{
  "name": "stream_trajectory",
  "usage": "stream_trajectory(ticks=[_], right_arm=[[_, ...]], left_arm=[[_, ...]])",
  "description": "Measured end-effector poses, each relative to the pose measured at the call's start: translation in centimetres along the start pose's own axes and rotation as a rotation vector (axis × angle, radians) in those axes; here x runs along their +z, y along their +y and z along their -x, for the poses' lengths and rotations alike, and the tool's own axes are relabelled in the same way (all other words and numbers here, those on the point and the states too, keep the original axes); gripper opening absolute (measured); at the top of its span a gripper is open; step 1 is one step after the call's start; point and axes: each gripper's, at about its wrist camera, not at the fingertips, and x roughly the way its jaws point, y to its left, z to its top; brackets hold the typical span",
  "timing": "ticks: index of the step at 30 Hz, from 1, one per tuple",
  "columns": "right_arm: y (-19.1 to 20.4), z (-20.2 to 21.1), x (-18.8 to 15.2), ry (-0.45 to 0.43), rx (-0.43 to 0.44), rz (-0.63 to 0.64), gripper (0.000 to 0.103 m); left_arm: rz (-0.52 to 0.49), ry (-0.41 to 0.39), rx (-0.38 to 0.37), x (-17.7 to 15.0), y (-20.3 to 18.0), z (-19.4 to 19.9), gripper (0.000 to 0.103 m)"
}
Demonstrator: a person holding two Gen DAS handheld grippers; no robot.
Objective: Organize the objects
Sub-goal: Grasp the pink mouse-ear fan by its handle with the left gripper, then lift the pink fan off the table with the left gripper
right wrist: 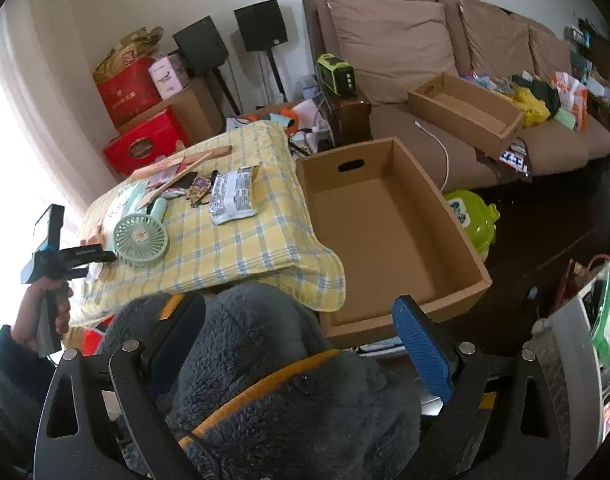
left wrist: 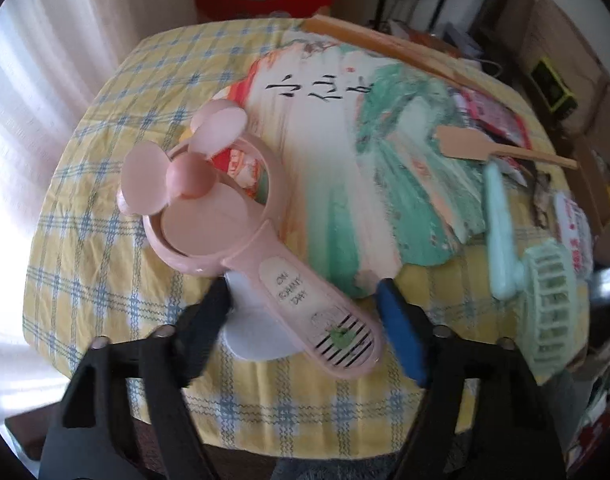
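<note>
a left wrist view looks steeply down on a tabletop [left wrist: 105, 280] covered with a yellow and blue checked cloth. the left claw [left wrist: 301, 316] is spread, its black finger and its blue-padded finger standing on either side of the handle of a pink handheld fan [left wrist: 241, 236]; neither pad presses on the handle. the pink fan lies flat, its round head with soft pink blades pointing away, partly over a painted paper hand fan [left wrist: 345, 152] with black brush characters and green and red wash. to the right lies a mint green handheld fan [left wrist: 545, 292], grille head nearest, handle pointing away. a small wooden spatula [left wrist: 481, 146] rests just beyond that handle.

the right wrist view shows the right claw [right wrist: 301, 344] spread wide above a dark grey fleecy garment with orange trim [right wrist: 285, 380], pinching nothing. an open, bare cardboard box [right wrist: 385, 216] sits just beside the tabletop's right edge. a second cardboard box [right wrist: 465, 110] rests on a brown sofa [right wrist: 405, 40]. a crumpled snack packet [right wrist: 233, 196] lies on the cloth beyond the green fan. a person's hand [right wrist: 45, 312] grips the left tool at far left.
</note>
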Motion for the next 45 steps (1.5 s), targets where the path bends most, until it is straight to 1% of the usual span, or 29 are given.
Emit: stream_trajectory(ticks=[2, 3, 4, 5, 6, 7, 8, 11, 13, 15, 17, 19, 23, 26, 27, 29, 30, 31, 33, 34, 37, 38, 39, 40, 41, 42, 44, 45], right_arm=[[0.1, 0.1, 0.0, 0.005, 0.001, 0.012, 0.096], [0.3, 0.2, 0.0, 0.004, -0.004, 0.025, 0.096], [0.4, 0.3, 0.0, 0.002, -0.009, 0.032, 0.096], [0.5, 0.4, 0.1, -0.003, -0.016, 0.04, 0.096], [0.5, 0.5, 0.1, -0.007, -0.021, 0.043, 0.096], [0.4, 0.5, 0.1, -0.009, -0.024, 0.043, 0.096], [0.3, 0.5, 0.1, -0.008, -0.025, 0.037, 0.096], [0.0, 0.2, 0.1, 0.0, -0.018, 0.018, 0.096], [0.0, 0.1, 0.2, 0.003, -0.012, 0.01, 0.096], [0.3, 0.2, 0.2, 0.002, -0.01, 0.017, 0.096], [0.7, 0.3, 0.3, 0.0, -0.015, 0.034, 0.096], [0.9, 0.4, 0.3, 0.0, -0.027, 0.056, 0.096], [0.6, 0.7, 0.3, -0.01, -0.07, 0.067, 0.096], [-0.2, 0.5, 0.2, -0.005, -0.064, 0.032, 0.096], [-0.4, 0.4, 0.2, 0.0, -0.061, 0.023, 0.096], [-0.6, 0.0, 0.1, 0.014, -0.047, 0.002, 0.096], [-0.5, -0.2, 0.1, 0.02, -0.043, -0.002, 0.096], [-0.4, -0.3, 0.1, 0.025, -0.04, -0.004, 0.096], [-0.1, -0.4, 0.1, 0.026, -0.035, 0.004, 0.096], [0.1, -0.4, 0.2, 0.023, -0.033, 0.01, 0.096], [0.9, -0.4, 0.6, 0.019, -0.025, 0.027, 0.096], [1.3, -0.5, 1.0, 0.015, -0.024, 0.043, 0.096], [1.6, -0.4, 1.4, 0.009, -0.026, 0.054, 0.096], [2.1, -0.2, 2.1, -0.006, -0.03, 0.071, 0.096], [2.6, 0.0, 2.7, -0.019, -0.03, 0.084, 0.096], [3.2, 0.2, 3.3, -0.032, -0.024, 0.098, 0.096], [4.5, 0.2, 4.7, -0.046, -0.001, 0.129, 0.096], [5.3, 0.2, 5.3, -0.053, 0.01, 0.146, 0.096]], left_arm=[[-0.039, 0.013, -0.006, -0.4, -0.3, 0.2, 0.068], [-0.051, 0.015, -0.023, -0.7, -0.2, 0.5, 0.064], [-0.053, 0.012, -0.033, -1.0, 0.1, 0.8, 0.054], [-0.052, 0.006, -0.049, -1.2, 0.5, 1.2, 0.05], [-0.044, 0.008, -0.076, -1.5, 1.0, 1.6, 0.044], [-0.034, 0.014, -0.101, -1.7, 1.6, 2.0, 0.041], [-0.03, 0.016, -0.111, -1.9, 1.8, 2.2, 0.04], [-0.047, 0.014, -0.094, -2.8, 2.4, 2.5, 0.04], [-0.051, 0.004, -0.1, -3.1, 2.6, 2.7, 0.04], [-0.052, 0.011, -0.104, -3.2, 2.8, 2.8, 0.04], [-0.067, 0.027, -0.11, -3.0, 2.9, 2.7, 0.041], [-0.072, 0.057, -0.129, -2.4, 3.3, 2.4, 0.044], [-0.005, 0.082, -0.181, -1.5, 5.0, 2.3, 0.045], [0.003, 0.085, -0.18, -1.6, 5.2, 2.1, 0.048], [0.009, 0.086, -0.175, -1.7, 5.2, 2.0, 0.05], [0.009, 0.079, -0.174, -1.6, 5.0, 1.9, 0.058], [0.008, 0.078, -0.175, -1.5, 4.7, 1.8, 0.065], [0.003, 0.079, -0.171, -1.5, 4.3, 1.7, 0.071], [-0.013, 0.074, -0.143, -1.4, 3.3, 1.6, 0.077], [-0.027, 0.068, -0.121, -1.5, 2.8, 1.5, 0.078], [-0.074, 0.032, -0.042, -2.3, 1.6, 1.3, 0.078], [-0.084, 0.016, -0.017, -2.6, 1.3, 1.3, 0.077], [-0.099, -0.001, 0.019, -2.9, 0.9, 1.3, 0.073], [-0.112, -0.02, 0.03, -3.2, 0.6, 1.5, 0.064], [-0.103, -0.024, 0.011, -3.4, 0.5, 1.6, 0.058], [-0.11, -0.032, 0.014, -3.4, 0.4, 1.8, 0.051], [-0.128, -0.037, 0.024, -3.4, -0.1, 1.9, 0.049], [-0.137, -0.046, 0.024, -3.5, -0.1, 2.0, 0.046]])
